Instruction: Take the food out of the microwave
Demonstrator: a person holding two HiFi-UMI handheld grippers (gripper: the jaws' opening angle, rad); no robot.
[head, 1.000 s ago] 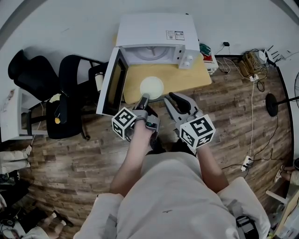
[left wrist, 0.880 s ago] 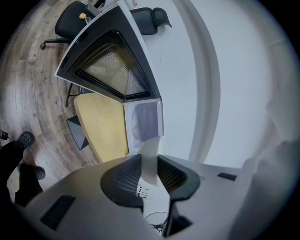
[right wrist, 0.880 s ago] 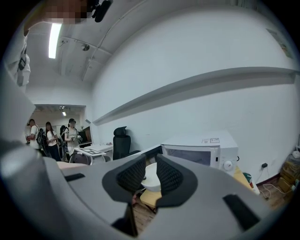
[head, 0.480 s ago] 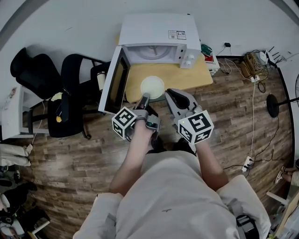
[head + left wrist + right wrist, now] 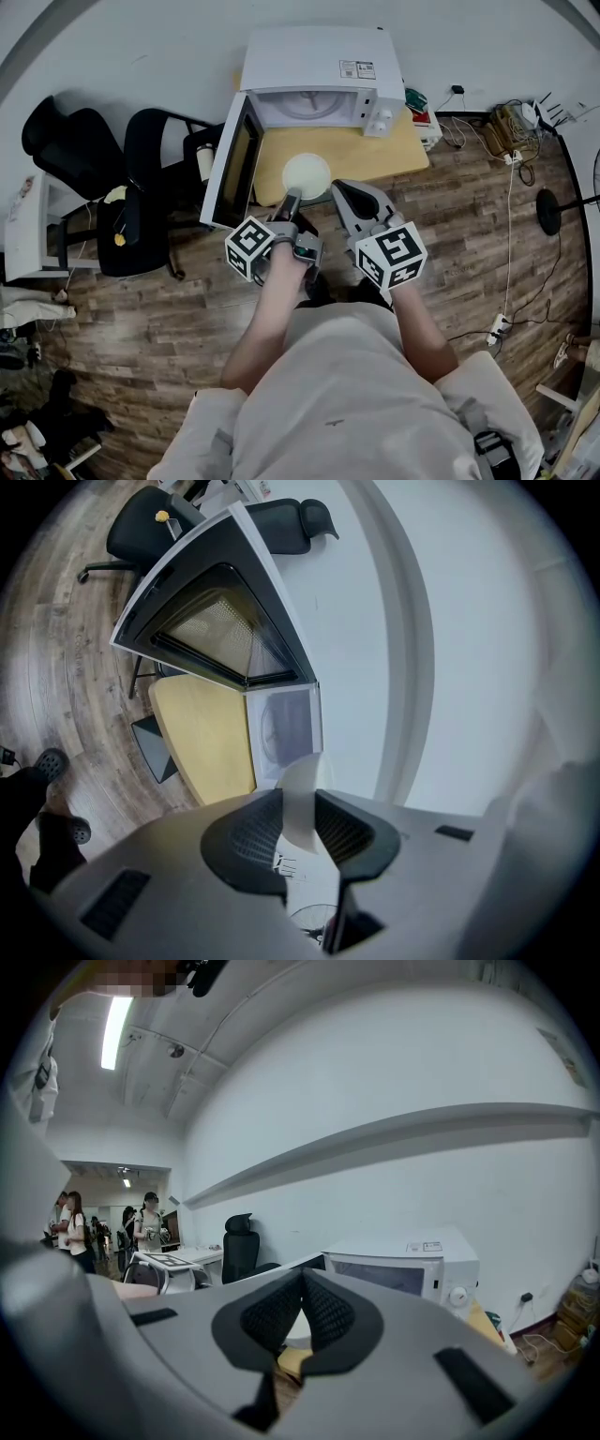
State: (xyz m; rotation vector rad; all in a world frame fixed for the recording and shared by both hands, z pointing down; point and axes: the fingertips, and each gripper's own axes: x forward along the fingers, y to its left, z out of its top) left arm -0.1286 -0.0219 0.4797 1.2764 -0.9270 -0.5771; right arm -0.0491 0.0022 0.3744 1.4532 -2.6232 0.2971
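One plate (image 5: 307, 173) in left tongs (image 5: 291, 196), one microwave (image 5: 317, 58)

Whether food lies on the plate (image 5: 306, 174) cannot be told. Its near rim is hidden under the left fingers (image 5: 290, 199). The microwave (image 5: 319, 58) roof covers most of the cavity, and its label (image 5: 352, 69) is too small to read. In the right gripper view, the right fingers (image 5: 272, 1316) hide most of the table (image 5: 293, 1360).

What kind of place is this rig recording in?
Likely an office or lab, not a kitchen: the microwave sits on a small wooden table beside black office chairs, and cables trail over the floor.
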